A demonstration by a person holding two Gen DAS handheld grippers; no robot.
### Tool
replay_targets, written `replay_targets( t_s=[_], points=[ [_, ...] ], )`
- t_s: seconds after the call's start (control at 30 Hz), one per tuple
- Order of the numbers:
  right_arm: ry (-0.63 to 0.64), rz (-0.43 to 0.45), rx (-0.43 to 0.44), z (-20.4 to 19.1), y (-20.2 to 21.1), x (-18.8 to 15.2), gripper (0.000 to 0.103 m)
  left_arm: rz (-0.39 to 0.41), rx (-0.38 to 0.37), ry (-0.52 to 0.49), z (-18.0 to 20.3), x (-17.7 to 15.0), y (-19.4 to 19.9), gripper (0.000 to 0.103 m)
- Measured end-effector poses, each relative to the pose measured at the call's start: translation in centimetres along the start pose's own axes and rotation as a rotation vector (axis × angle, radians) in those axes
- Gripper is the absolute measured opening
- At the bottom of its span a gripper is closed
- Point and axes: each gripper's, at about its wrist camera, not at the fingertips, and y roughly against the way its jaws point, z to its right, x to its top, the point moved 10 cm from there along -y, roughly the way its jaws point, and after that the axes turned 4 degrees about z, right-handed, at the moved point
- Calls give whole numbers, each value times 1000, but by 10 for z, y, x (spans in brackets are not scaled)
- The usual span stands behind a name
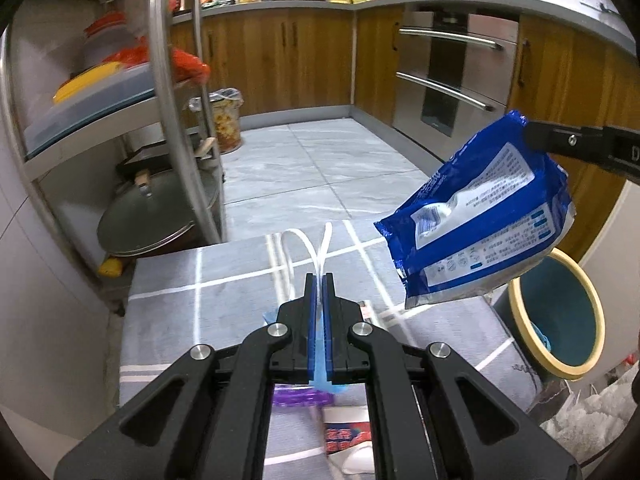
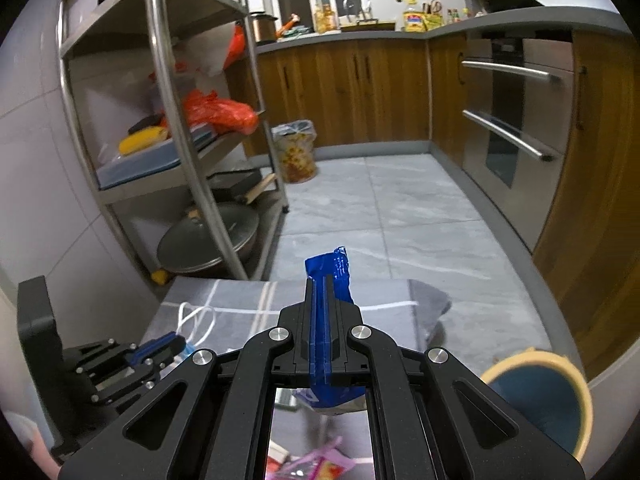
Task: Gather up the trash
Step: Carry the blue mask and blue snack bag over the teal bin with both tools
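Note:
My left gripper (image 1: pixel 320 280) is shut on a light blue face mask (image 1: pixel 324 380); its white ear loops (image 1: pixel 304 248) stick out past the fingertips above the grey cloth-covered table (image 1: pixel 180 320). The left gripper also shows in the right wrist view (image 2: pixel 176 344). My right gripper (image 2: pixel 320 280) is shut on a blue and white snack bag (image 2: pixel 330 268), held in the air. In the left wrist view the bag (image 1: pixel 480 220) hangs at the right, above the rim of the blue bin (image 1: pixel 560 312). The bin (image 2: pixel 548 400) stands on the floor right of the table.
More wrappers lie on the table under the grippers: a purple one (image 1: pixel 300 396), a red one (image 1: pixel 348 436) and a pink one (image 2: pixel 316 464). A metal shelf rack (image 2: pixel 168 120) with pots stands at the left. A lined floor bin (image 2: pixel 296 152) and wooden cabinets (image 2: pixel 352 88) are beyond.

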Motion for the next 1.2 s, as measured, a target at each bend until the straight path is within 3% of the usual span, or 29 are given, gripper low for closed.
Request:
replay_targets(
  t_s=[0.67, 1.2],
  points=[
    [-62, 85, -191, 114, 68, 11, 3, 30, -157, -125, 117, 24, -11, 3],
    [-123, 91, -312, 184, 108, -7, 3, 42, -285, -225, 212, 28, -14, 3]
  ],
)
